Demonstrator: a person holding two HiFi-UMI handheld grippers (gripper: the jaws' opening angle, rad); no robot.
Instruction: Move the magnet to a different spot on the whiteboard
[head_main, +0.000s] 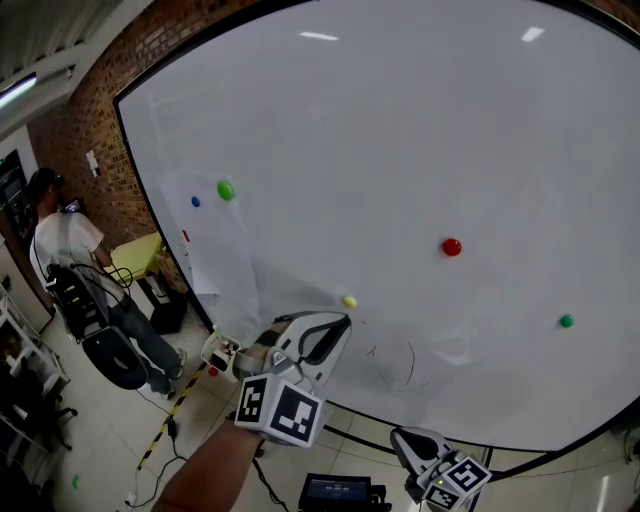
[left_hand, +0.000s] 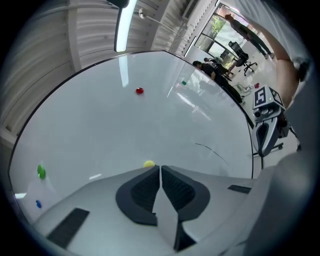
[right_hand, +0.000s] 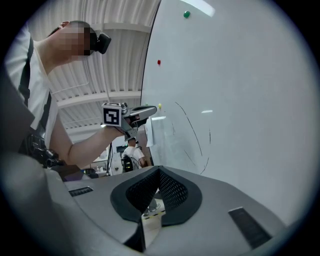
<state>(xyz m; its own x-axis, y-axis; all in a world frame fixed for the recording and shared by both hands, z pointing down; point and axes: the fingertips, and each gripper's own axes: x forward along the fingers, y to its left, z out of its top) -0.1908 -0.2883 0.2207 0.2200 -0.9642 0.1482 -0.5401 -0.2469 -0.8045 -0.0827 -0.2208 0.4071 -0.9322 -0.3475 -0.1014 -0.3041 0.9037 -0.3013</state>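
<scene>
A small yellow magnet (head_main: 348, 301) sticks to the lower part of the big whiteboard (head_main: 400, 130). My left gripper (head_main: 340, 322) points at the board right under it. In the left gripper view the yellow magnet (left_hand: 149, 163) sits just beyond the tips, and the left gripper (left_hand: 160, 169) has its jaws a thin slit apart with nothing between them. My right gripper (head_main: 402, 441) hangs low below the board's bottom edge. In its own view the right gripper (right_hand: 159, 170) has its pads meeting at the tip, empty, and the yellow magnet (right_hand: 159, 106) shows at the far left gripper's tip.
Other magnets on the board: red (head_main: 452, 247), dark green (head_main: 567, 321), light green (head_main: 225, 190), blue (head_main: 195, 202). Faint pen marks (head_main: 400, 362) lie right of the yellow one. A person (head_main: 62, 245) stands by a brick wall at the left. A black device (head_main: 335, 492) lies on the floor.
</scene>
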